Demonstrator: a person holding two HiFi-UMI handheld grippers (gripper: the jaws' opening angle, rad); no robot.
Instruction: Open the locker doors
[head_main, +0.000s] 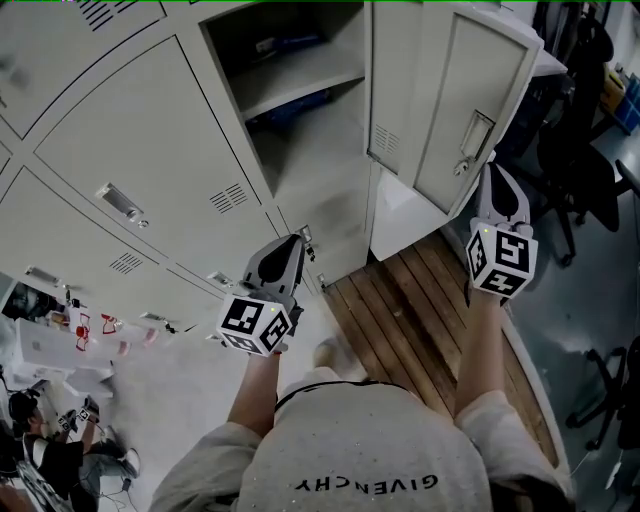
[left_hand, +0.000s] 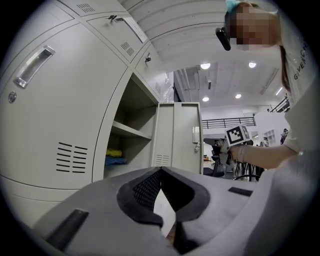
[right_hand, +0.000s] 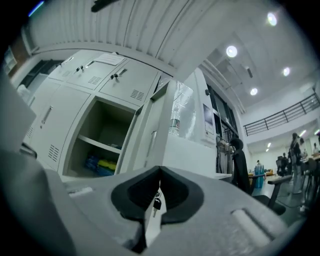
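Closed locker doors (head_main: 150, 140) are seen across the upper left of the head view. At lower centre-left the left gripper (head_main: 295, 242) is held shut, with nothing between its jaws. At upper centre an open locker (head_main: 300, 85) is shown, its blue contents (head_main: 290, 105) blurred. Its open door (head_main: 470, 90) is swung to the upper right. The right gripper (head_main: 497, 178) is closed at that door's edge, where a small key (right_hand: 156, 202) is glimpsed; whether the door is pinched cannot be made out.

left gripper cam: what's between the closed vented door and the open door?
Between the closed door and the open door is the open compartment: a shelf with yellow and blue items below it, shown in the left gripper view.
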